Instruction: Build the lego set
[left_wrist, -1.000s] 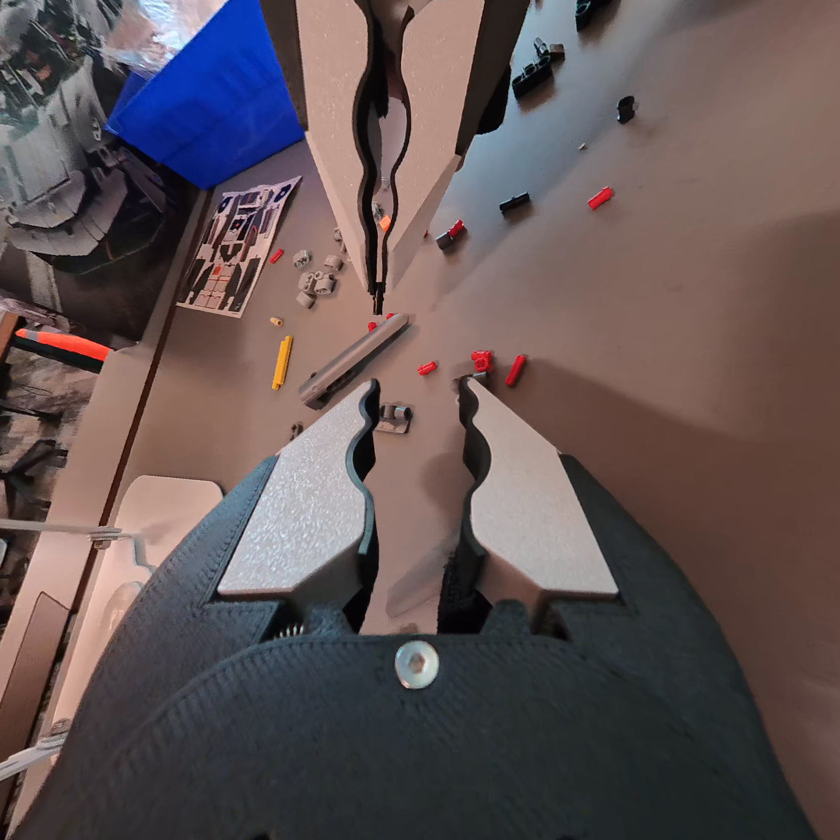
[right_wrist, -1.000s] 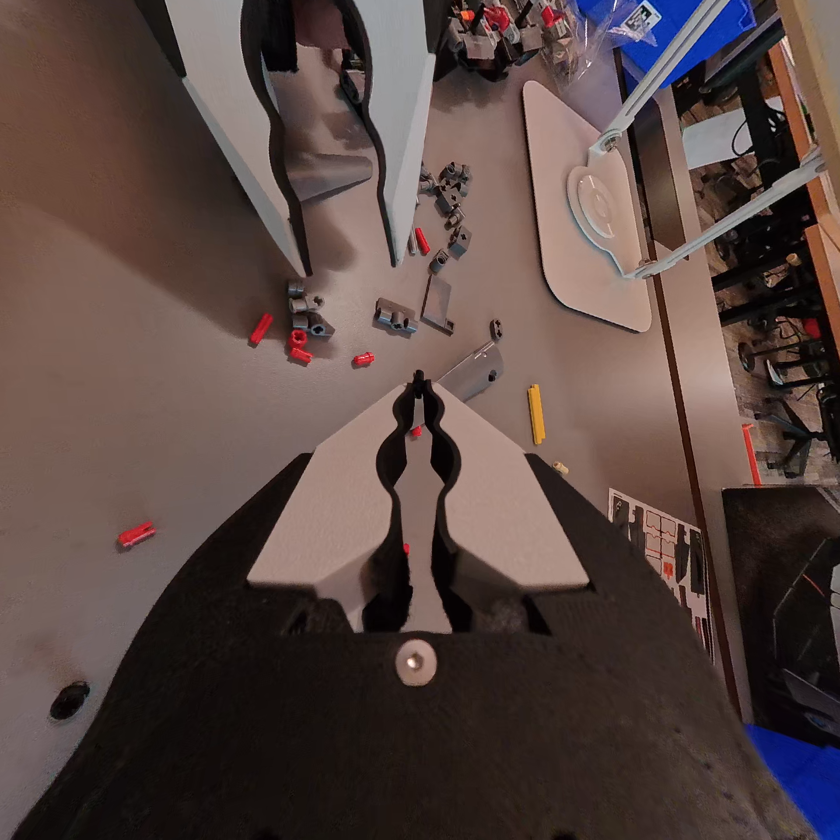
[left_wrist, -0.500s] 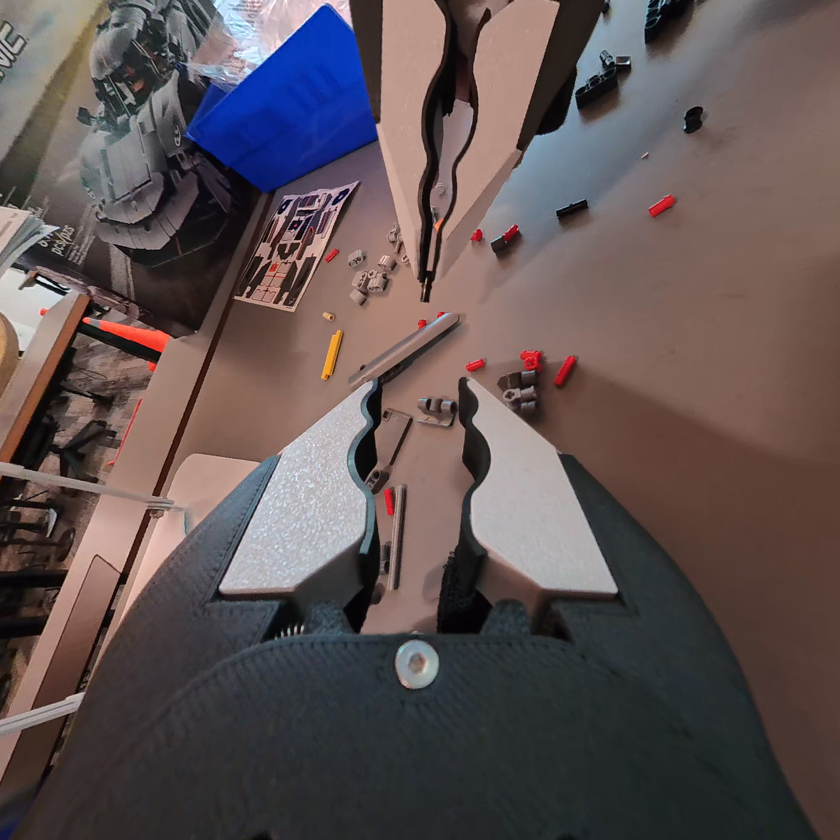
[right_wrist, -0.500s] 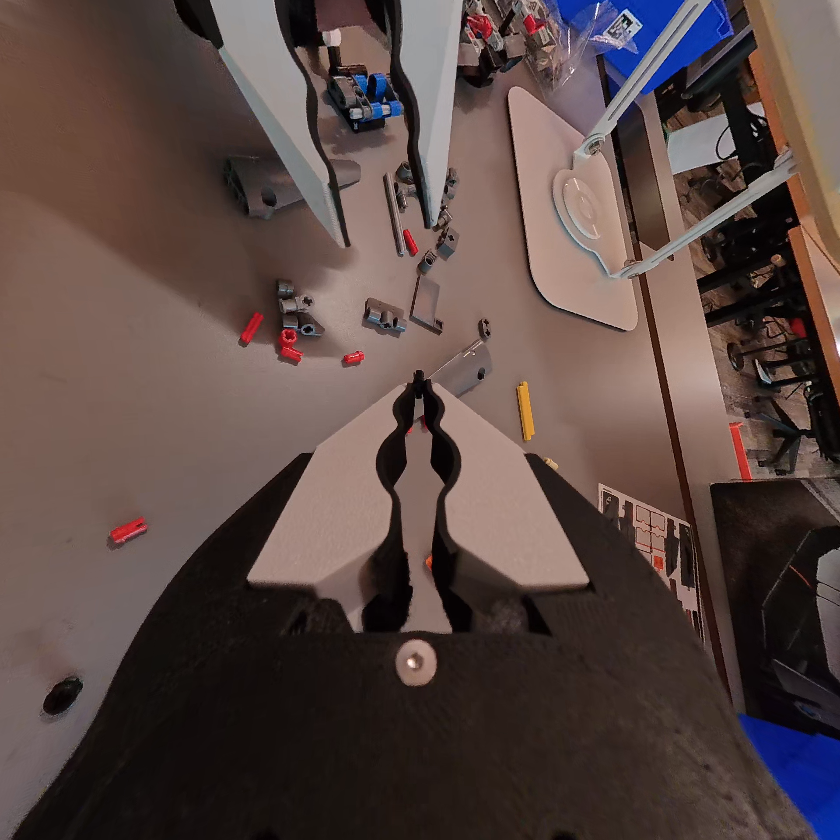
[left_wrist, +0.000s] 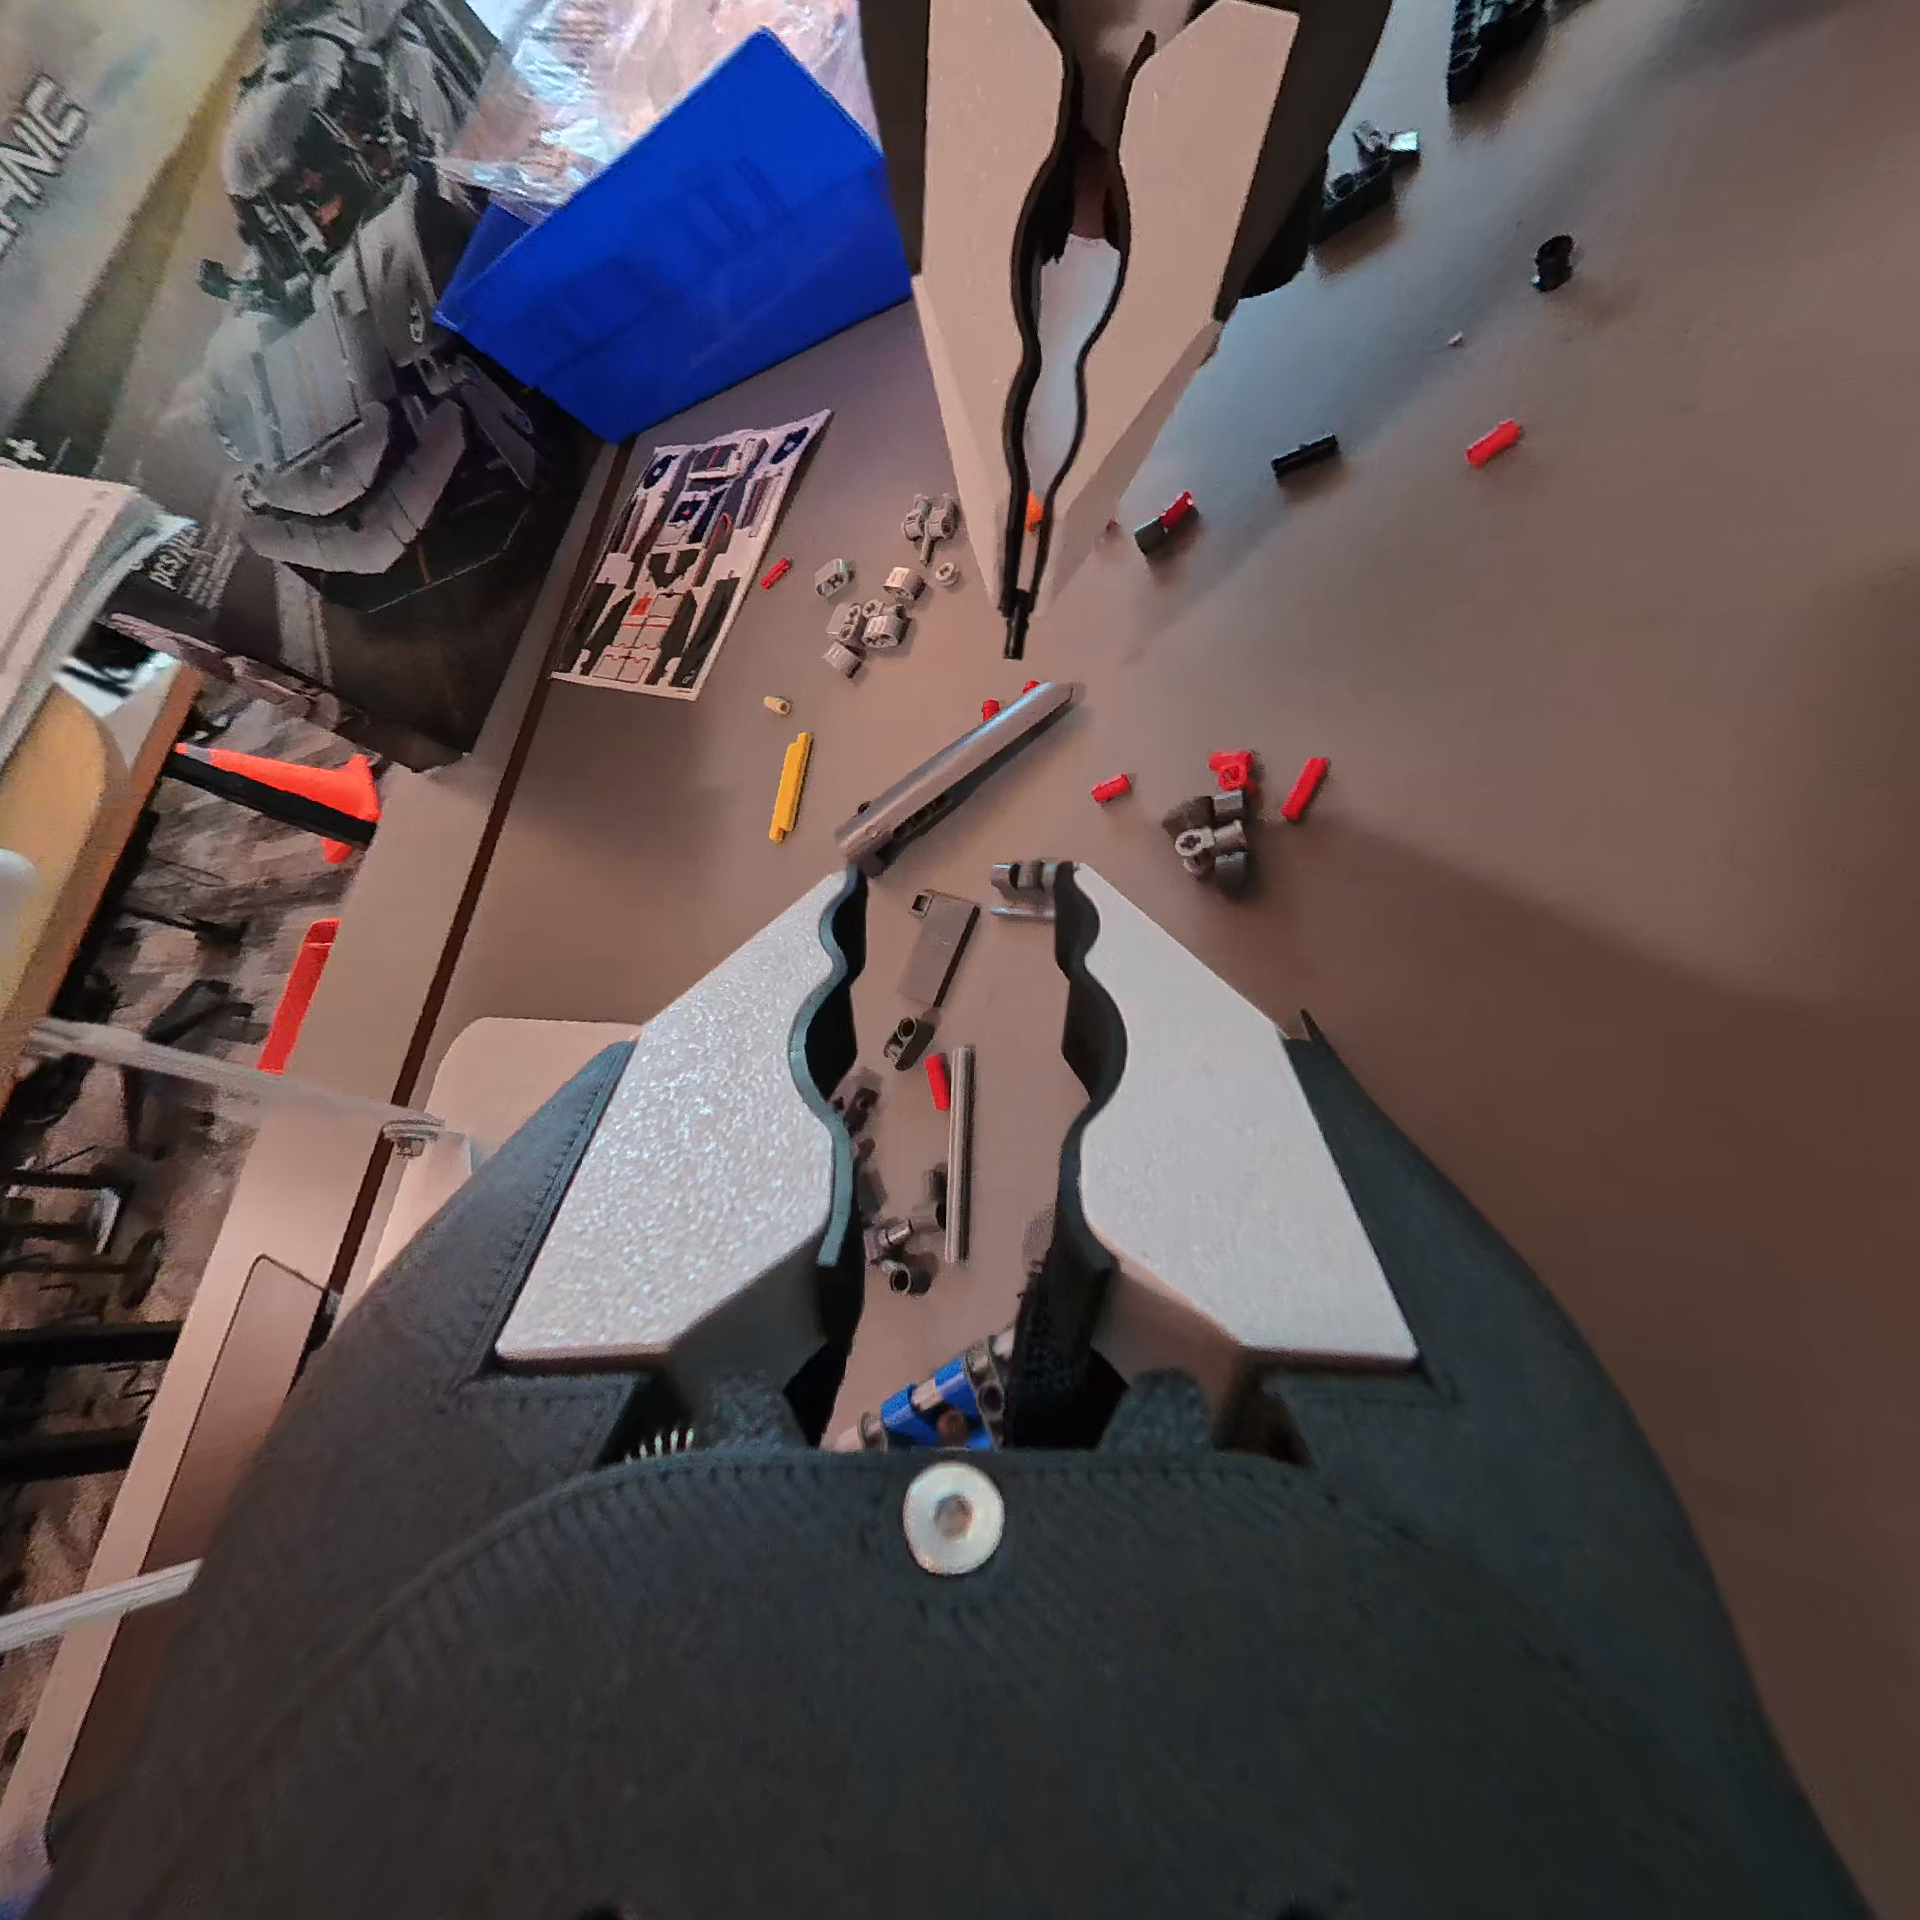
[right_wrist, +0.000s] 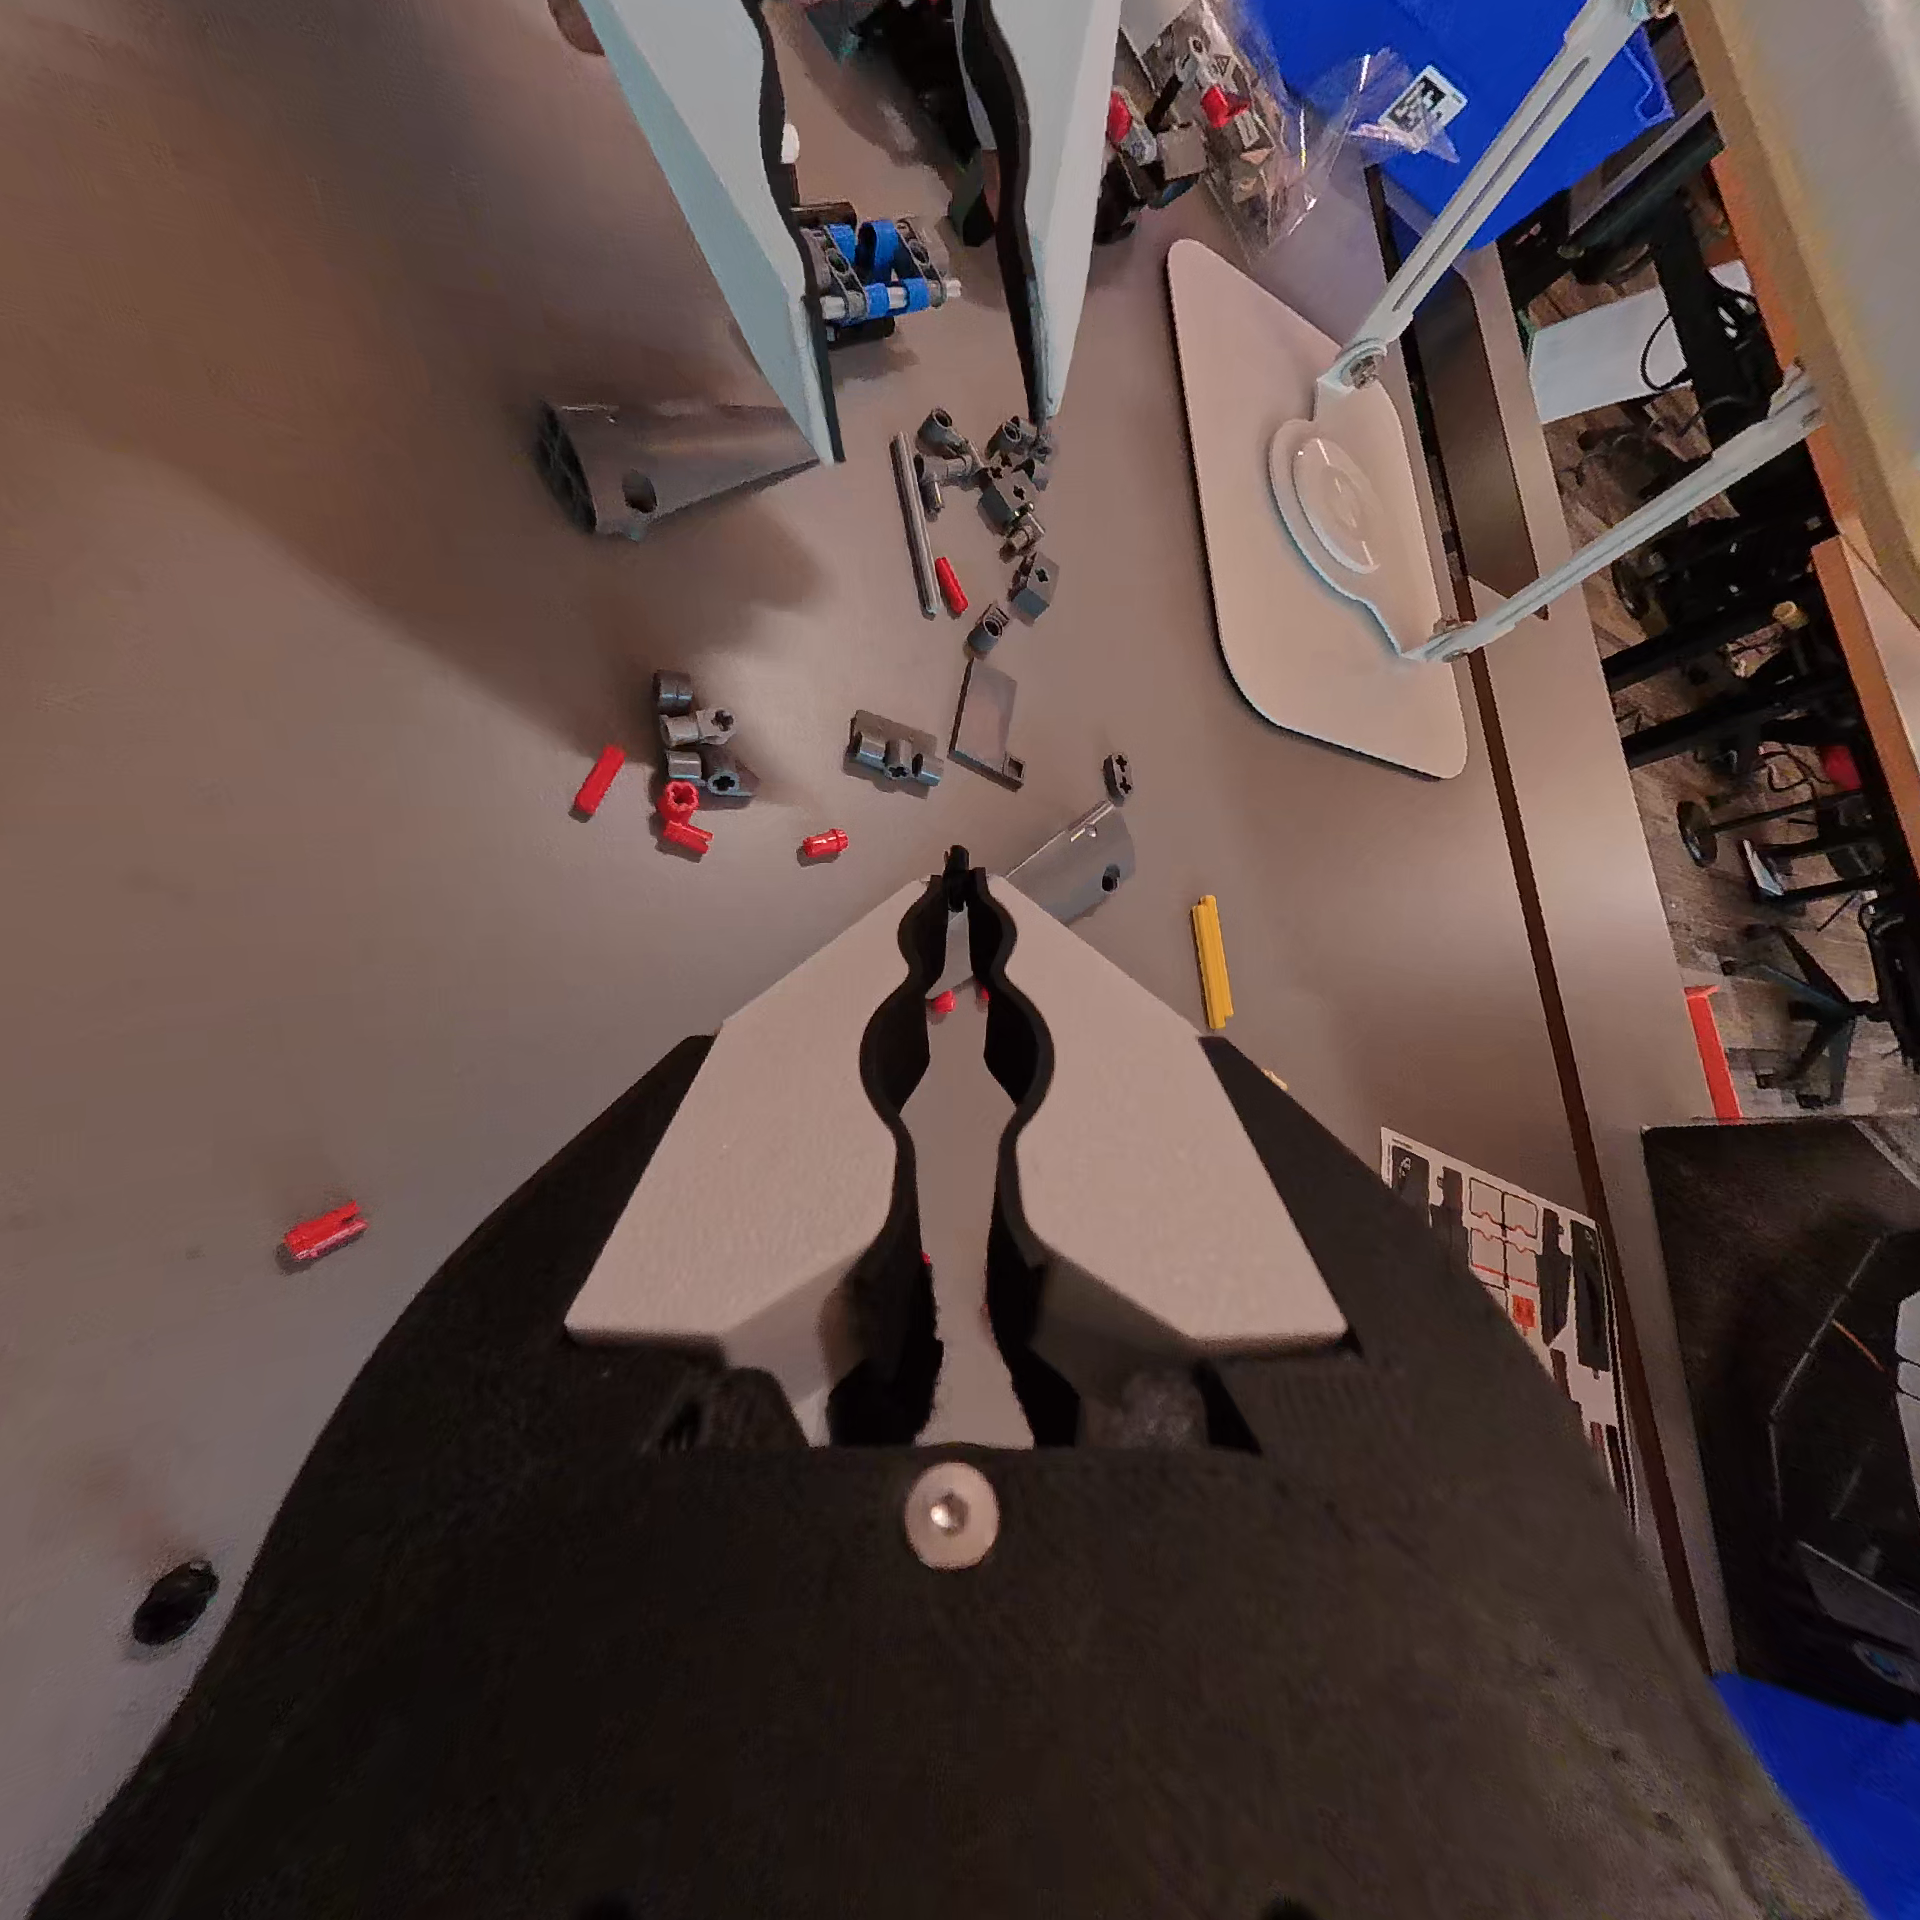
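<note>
While the left gripper (left_wrist: 961, 883) jaws gape, the right gripper (right_wrist: 956, 878) pinches a black pin (right_wrist: 956, 864).

You see a matt, smooth table (left_wrist: 1558, 1039) under small glossy plastic bricks (left_wrist: 1216, 831). Your left gripper (left_wrist: 961, 883) has grainy matt grey fingers (left_wrist: 707, 1143) in a black ribbed shell, with a shiny metal screw (left_wrist: 953, 1517). The sticker sheet (left_wrist: 696, 561) looks like glossy paper.
</note>
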